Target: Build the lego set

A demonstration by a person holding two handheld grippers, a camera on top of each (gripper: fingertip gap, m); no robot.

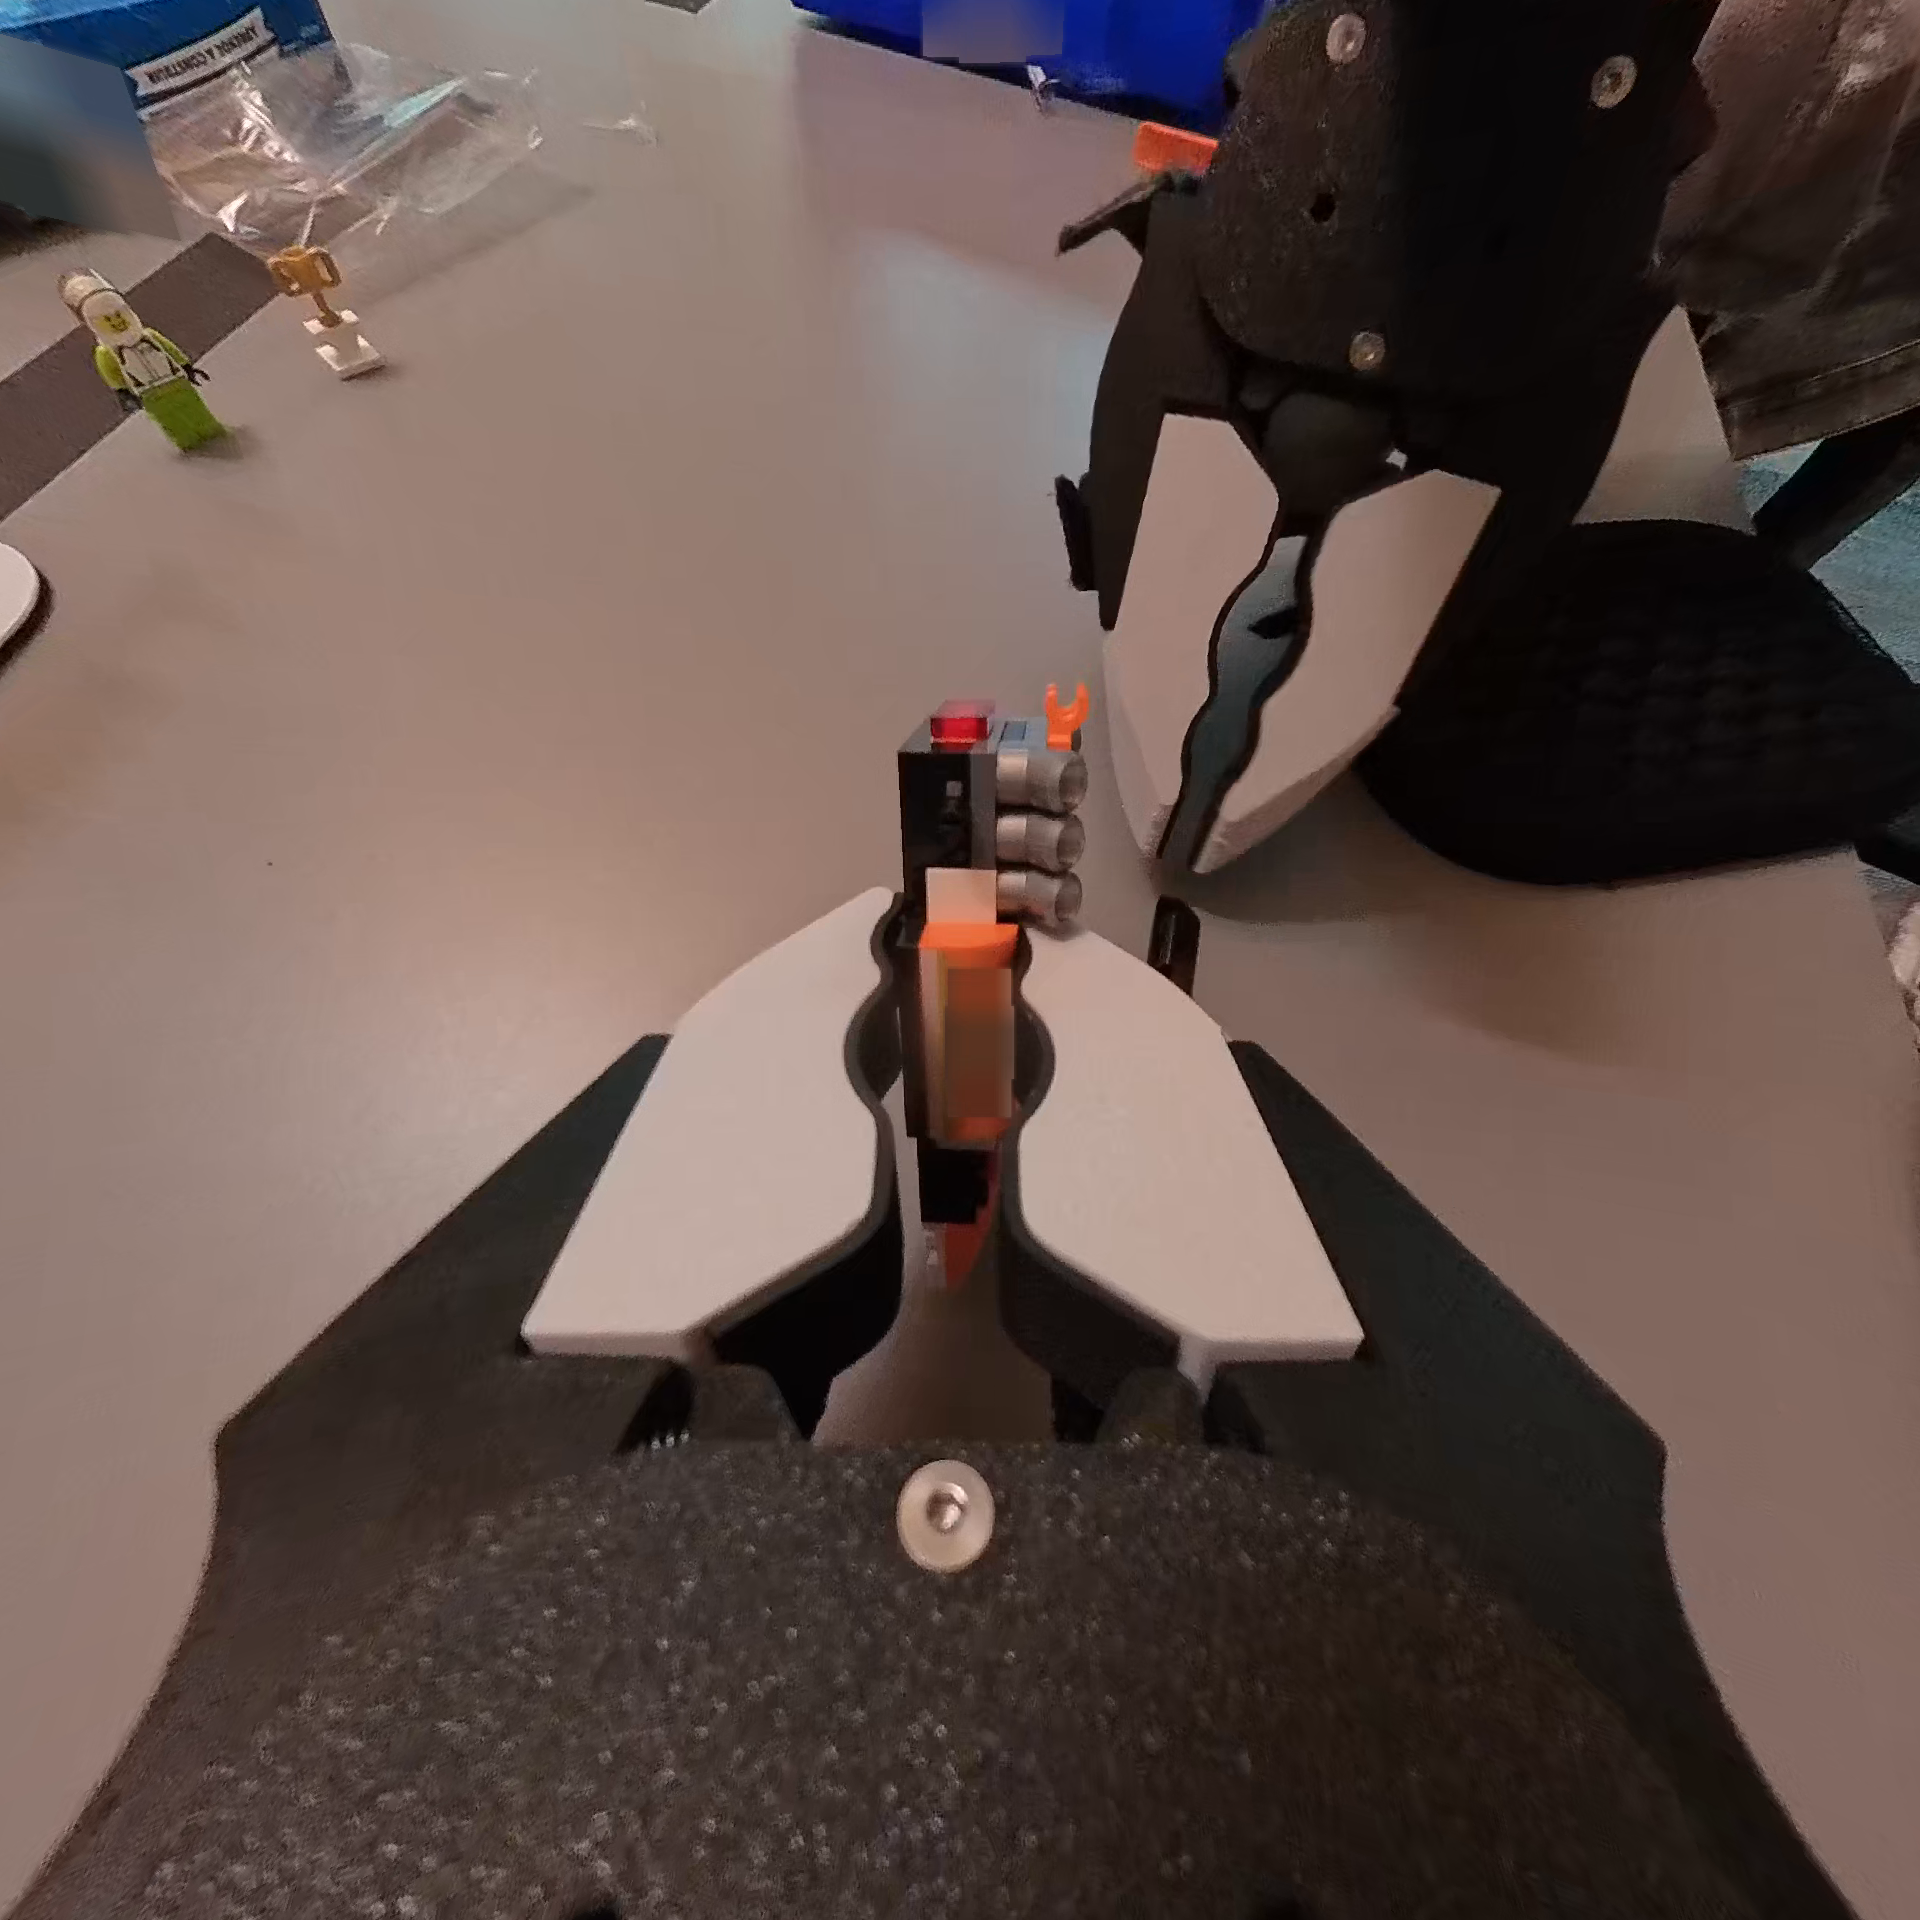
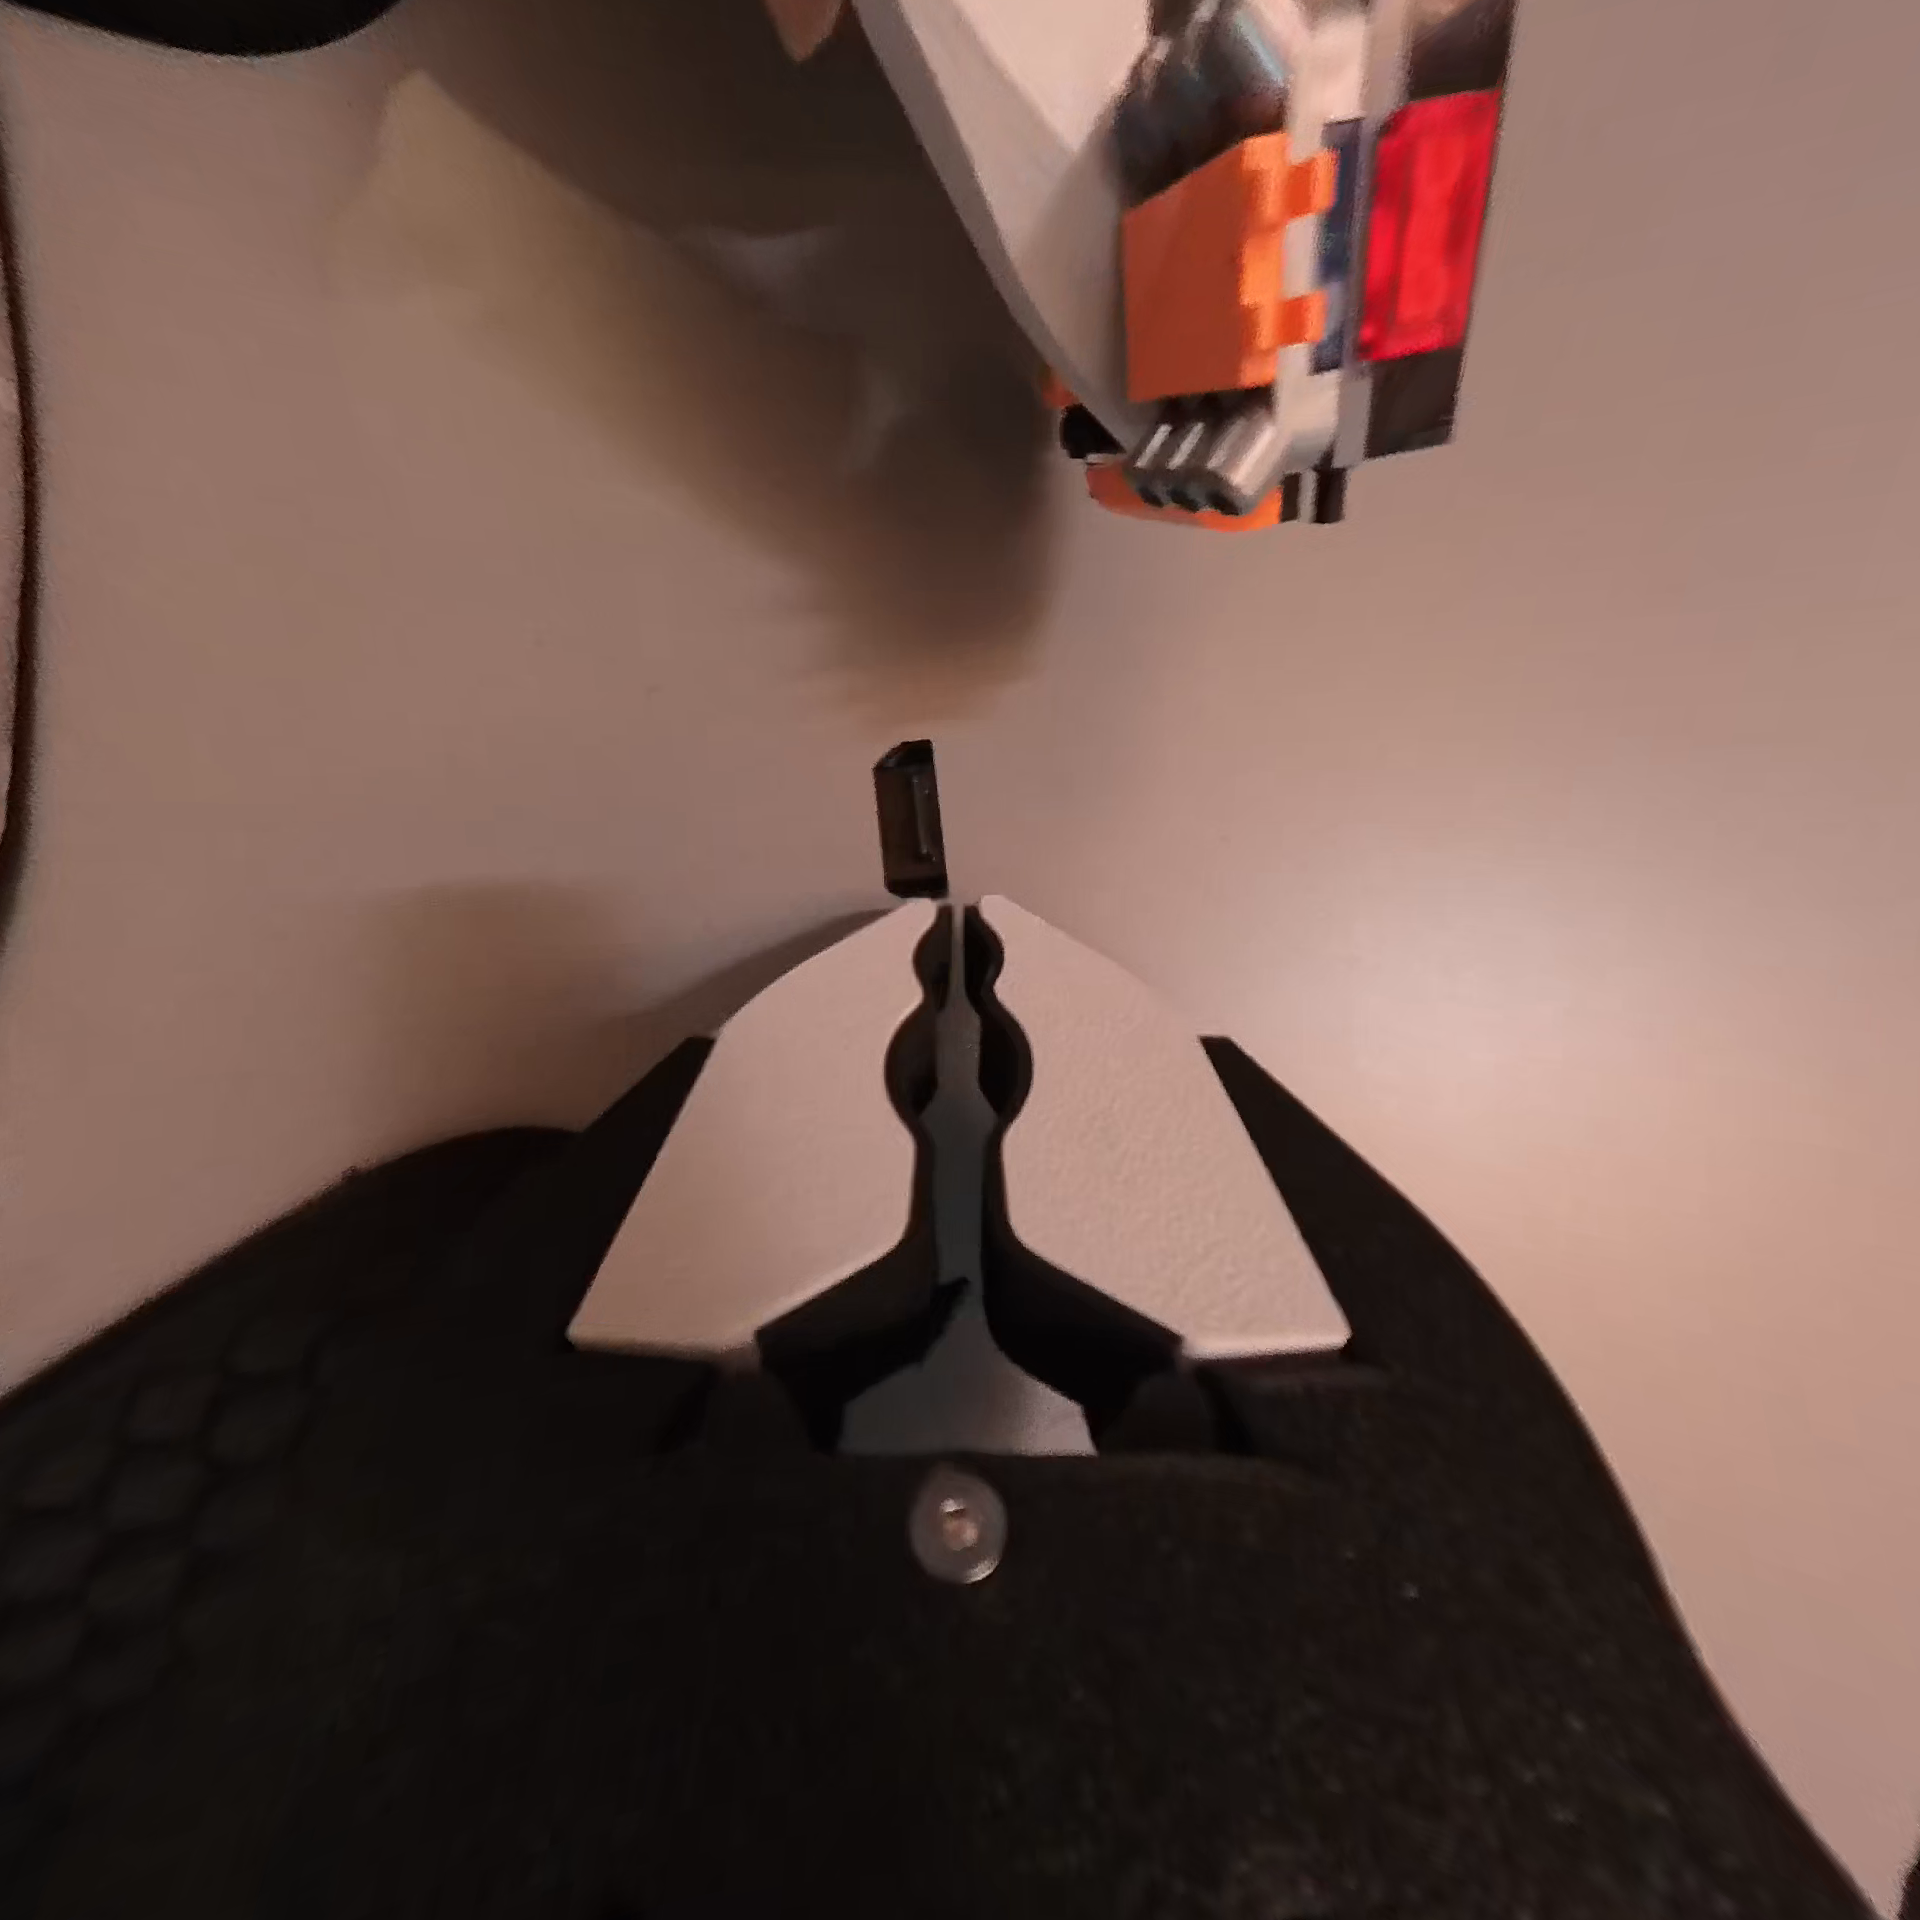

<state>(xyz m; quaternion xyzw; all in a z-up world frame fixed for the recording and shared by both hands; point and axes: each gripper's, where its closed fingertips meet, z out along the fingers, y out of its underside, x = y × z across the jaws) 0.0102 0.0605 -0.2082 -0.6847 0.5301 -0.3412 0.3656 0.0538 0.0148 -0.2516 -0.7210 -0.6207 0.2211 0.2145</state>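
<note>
My left gripper [image 1: 961, 925] is shut on a lego assembly [image 1: 940, 800] of black, orange and white bricks with three grey pipes, a red tile and an orange clip on top. It holds the assembly above the grey table [image 1: 623, 727]. The assembly also shows in the right wrist view [image 2: 1299, 281], blurred, beside a left finger [image 2: 997, 156]. My right gripper [image 2: 956, 909] is shut, tips down at the table, with nothing between the jaws. A small black lego piece [image 2: 912, 821] lies just beyond its tips. The left wrist view also shows the right gripper [image 1: 1184, 862] and this piece [image 1: 1174, 940].
A lime green minifigure [image 1: 156, 364] and a gold trophy on a white plate [image 1: 322, 301] stand at the far left. A clear plastic bag [image 1: 343, 135] and a blue box [image 1: 166, 42] lie behind them. A black chair seat [image 1: 1642, 707] sits past the table's right edge. One gripper's finger ends stand about 8 cm off the other's. From the left gripper's tips to the lime green minifigure [image 1: 156, 364] is close to 30 cm.
</note>
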